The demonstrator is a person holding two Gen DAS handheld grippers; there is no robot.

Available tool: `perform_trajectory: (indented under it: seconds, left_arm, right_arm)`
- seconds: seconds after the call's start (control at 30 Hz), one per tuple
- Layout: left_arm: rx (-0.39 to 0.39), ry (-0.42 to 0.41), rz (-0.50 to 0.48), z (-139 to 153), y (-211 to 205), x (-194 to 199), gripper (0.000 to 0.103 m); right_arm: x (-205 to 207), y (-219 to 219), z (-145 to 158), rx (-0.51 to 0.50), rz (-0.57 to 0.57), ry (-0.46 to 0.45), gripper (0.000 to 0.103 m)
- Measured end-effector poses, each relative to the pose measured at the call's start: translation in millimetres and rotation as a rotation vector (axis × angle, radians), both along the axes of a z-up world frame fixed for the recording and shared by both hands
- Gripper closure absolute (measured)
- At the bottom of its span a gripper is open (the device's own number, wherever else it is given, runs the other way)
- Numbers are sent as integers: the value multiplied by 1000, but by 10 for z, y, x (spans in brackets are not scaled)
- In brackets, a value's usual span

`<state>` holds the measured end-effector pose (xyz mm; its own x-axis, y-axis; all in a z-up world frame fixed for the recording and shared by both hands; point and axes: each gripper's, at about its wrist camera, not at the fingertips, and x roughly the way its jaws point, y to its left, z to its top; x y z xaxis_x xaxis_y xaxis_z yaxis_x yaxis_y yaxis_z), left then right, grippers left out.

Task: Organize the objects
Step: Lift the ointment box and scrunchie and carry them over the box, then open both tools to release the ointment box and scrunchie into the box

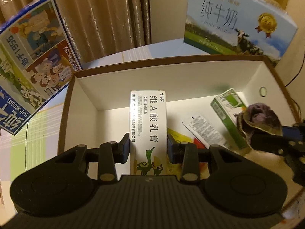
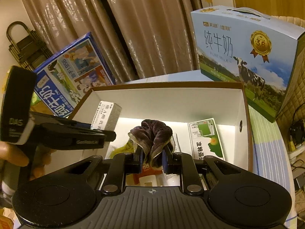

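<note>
Both loads hang over the open box (image 1: 68, 103): left gripper (image 1: 148, 148) clamps the ointment carton (image 1: 147, 122), right gripper (image 2: 152, 158) pinches the purple cloth (image 2: 155, 131). A green carton (image 2: 205, 139) and sachets (image 1: 205, 131) are already inside; two drops left.

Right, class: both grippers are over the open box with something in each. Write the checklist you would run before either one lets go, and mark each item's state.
1. Left gripper clamps the white ointment carton: ok.
2. Right gripper is shut on the purple scrunchie: ok.
3. Both loads are inside the rim of the brown-edged box: ok.
4. Bare floor under the carton: ok at its left, yellow packet at its right.
5. Floor under the scrunchie bare: not ok, packets lie there.
6. Carton touching the floor: cannot tell.
</note>
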<state>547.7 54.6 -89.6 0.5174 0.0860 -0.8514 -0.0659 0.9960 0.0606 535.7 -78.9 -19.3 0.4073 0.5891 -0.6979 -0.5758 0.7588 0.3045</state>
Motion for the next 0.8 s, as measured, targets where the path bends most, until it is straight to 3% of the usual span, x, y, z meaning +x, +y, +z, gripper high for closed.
perform_trajectory:
  seconds: [0.43,0.7,0.8]
  left_arm:
    - [19,16,11,-129,40,165,69]
    - [8,-25,13,25,85,69,42]
    - [17,-34,17,69,106,26,38]
  right_arm:
    - [92,55,-56,-12,4,20,87]
    - [153,113,-112,-17,2,57,87]
    - [189,133,-150,-13,-10,78,87]
